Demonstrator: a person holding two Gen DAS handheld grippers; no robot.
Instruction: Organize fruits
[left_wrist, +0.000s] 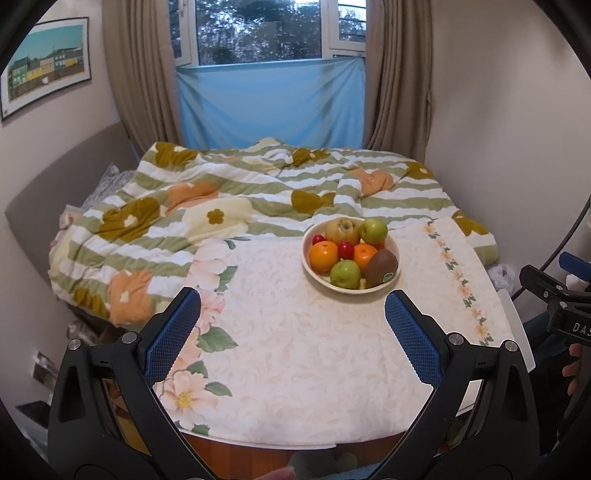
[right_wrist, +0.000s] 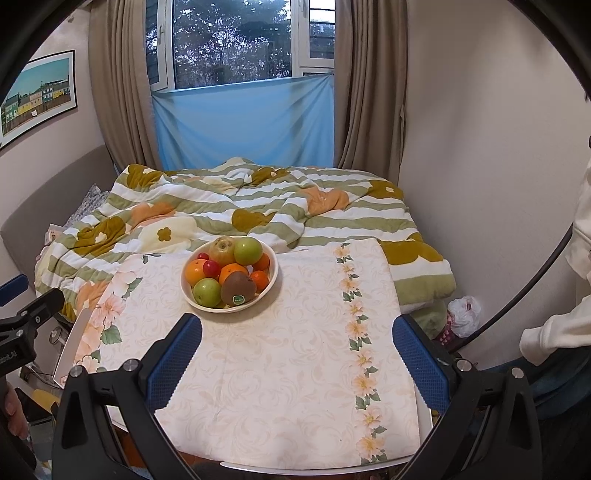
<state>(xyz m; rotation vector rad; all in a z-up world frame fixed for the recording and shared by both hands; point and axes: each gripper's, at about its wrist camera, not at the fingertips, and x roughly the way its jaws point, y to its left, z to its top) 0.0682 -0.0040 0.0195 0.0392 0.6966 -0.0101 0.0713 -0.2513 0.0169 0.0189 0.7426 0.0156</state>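
A cream bowl (left_wrist: 308, 266) (right_wrist: 271, 275) full of fruit stands at the far side of a small table with a floral cloth (left_wrist: 295, 350) (right_wrist: 277, 369). In it are green apples (left_wrist: 345, 274) (right_wrist: 207, 292), oranges (left_wrist: 323, 255) (right_wrist: 195, 272), a brown kiwi with a sticker (left_wrist: 382, 267) (right_wrist: 238, 288), small red fruits (left_wrist: 346, 250) (right_wrist: 211, 267) and a tan pomegranate-like fruit (left_wrist: 343, 229) (right_wrist: 222, 249). My left gripper (left_wrist: 291, 314) is open and empty, short of the bowl. My right gripper (right_wrist: 297, 341) is open and empty, short of the bowl and to its right.
A bed with a striped floral quilt (left_wrist: 221, 206) (right_wrist: 258, 206) lies right behind the table. Walls close in on both sides. A white plastic bag (right_wrist: 463, 310) sits on the floor at the right. Each gripper's frame shows at the edge of the other's view.
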